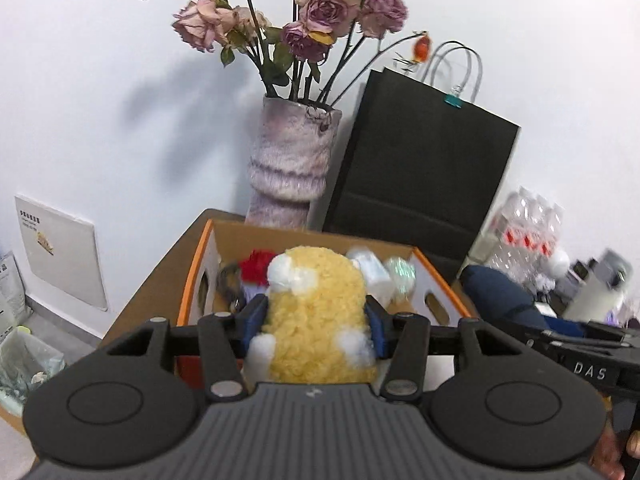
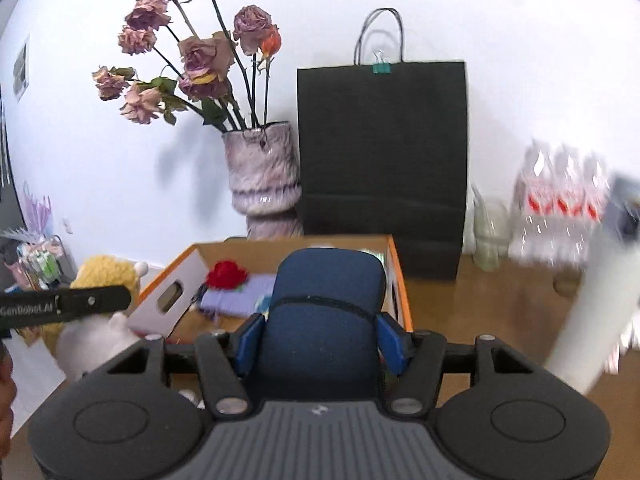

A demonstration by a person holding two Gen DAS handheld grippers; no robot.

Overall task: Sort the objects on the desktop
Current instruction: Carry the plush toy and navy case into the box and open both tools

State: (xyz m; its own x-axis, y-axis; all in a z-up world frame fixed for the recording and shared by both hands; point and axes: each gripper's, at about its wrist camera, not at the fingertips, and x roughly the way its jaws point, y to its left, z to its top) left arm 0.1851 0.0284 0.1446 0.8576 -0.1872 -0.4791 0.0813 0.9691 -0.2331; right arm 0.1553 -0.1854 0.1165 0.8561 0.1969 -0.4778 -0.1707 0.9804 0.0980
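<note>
My left gripper (image 1: 316,320) is shut on a yellow plush toy (image 1: 316,300) with white patches, held just above the near side of an open cardboard box (image 1: 204,248) with orange edges. The right gripper (image 2: 320,338) is shut on a dark blue soft case (image 2: 328,288), its blue pads pressing both sides, over the box's near right corner (image 2: 396,280). Inside the box lie a red flower-like piece (image 2: 226,274), a lilac pouch (image 2: 236,298) and some white items (image 1: 372,272). In the right wrist view the plush toy (image 2: 106,272) shows at the left.
Behind the box stand a mottled vase (image 2: 262,176) of dried roses and a black paper bag (image 2: 382,152) against the white wall. A pack of water bottles (image 2: 560,200) and a blurred white cylinder (image 2: 592,312) are at the right. A lined bin (image 1: 24,360) sits on the floor at left.
</note>
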